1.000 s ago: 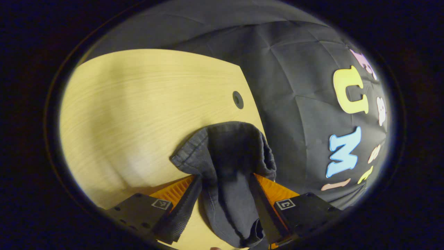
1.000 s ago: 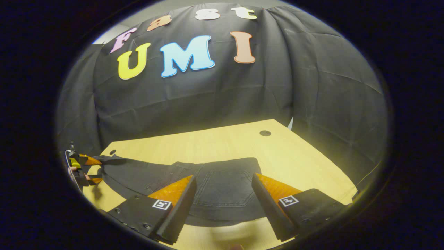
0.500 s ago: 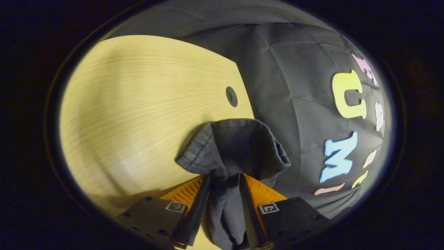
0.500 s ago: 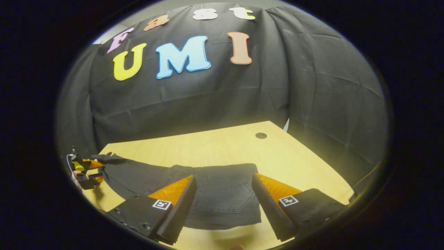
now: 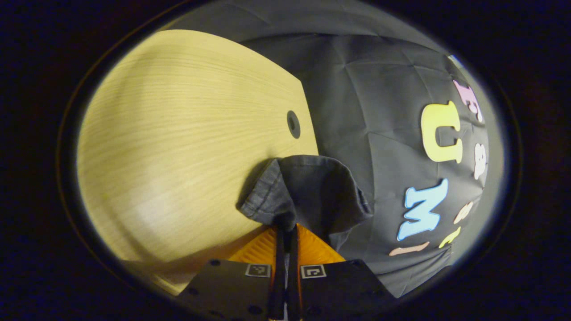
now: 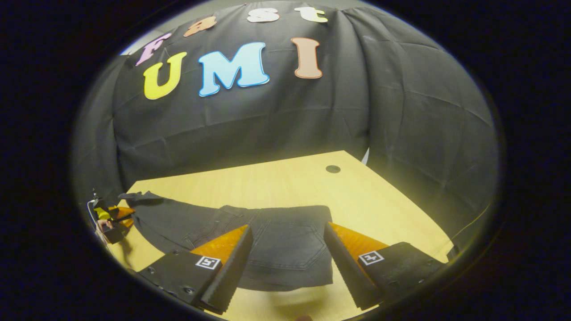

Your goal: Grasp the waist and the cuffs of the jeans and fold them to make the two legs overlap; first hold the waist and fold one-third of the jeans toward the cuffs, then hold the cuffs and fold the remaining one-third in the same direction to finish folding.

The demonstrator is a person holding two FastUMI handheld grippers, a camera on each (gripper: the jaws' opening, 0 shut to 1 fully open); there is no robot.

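your left tool (image 5: 285,232) pinches the cuff (image 5: 308,187); the right tool (image 6: 287,249) gapes wide over the waist (image 6: 290,236). the jeans (image 6: 214,223) lie flat on the worktop (image 6: 285,187), heavy and floppy, so grip thick hems at your 12 o'clock.

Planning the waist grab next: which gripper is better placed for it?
Right. The right gripper is open with the jeans waist between its fingers; the left gripper is shut on the cuff.
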